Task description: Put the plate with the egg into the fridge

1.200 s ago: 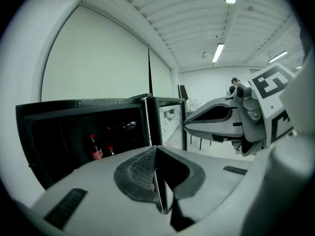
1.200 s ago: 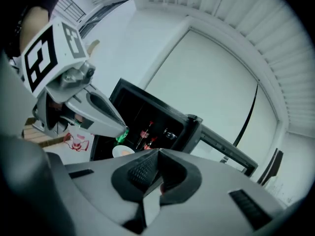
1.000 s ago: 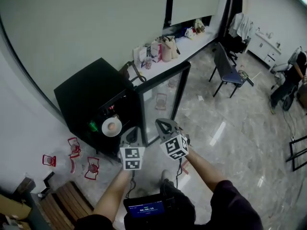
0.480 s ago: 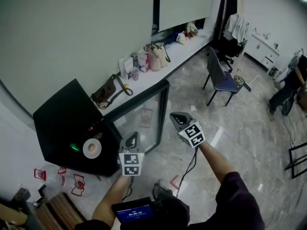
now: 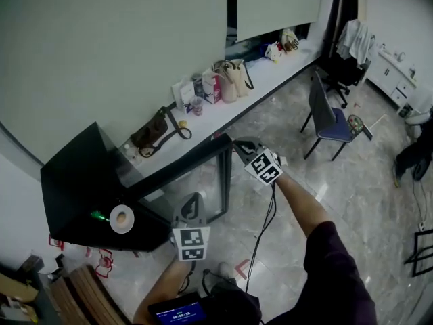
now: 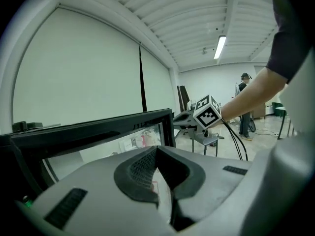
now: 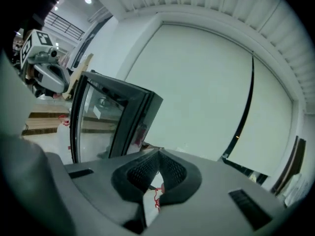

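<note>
The plate (image 5: pixel 130 223) with the egg (image 5: pixel 121 217) sits inside the black fridge (image 5: pixel 71 181), whose glass door (image 5: pixel 203 176) stands open. The right gripper (image 5: pixel 241 145), jaws together and empty, is up by the door's outer top corner. The left gripper (image 5: pixel 192 203), jaws likewise together on nothing, hangs lower, in front of the door.

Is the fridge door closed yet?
No, in the head view the glass door stands swung open from the black fridge, and the plate with the egg shows inside.
</note>
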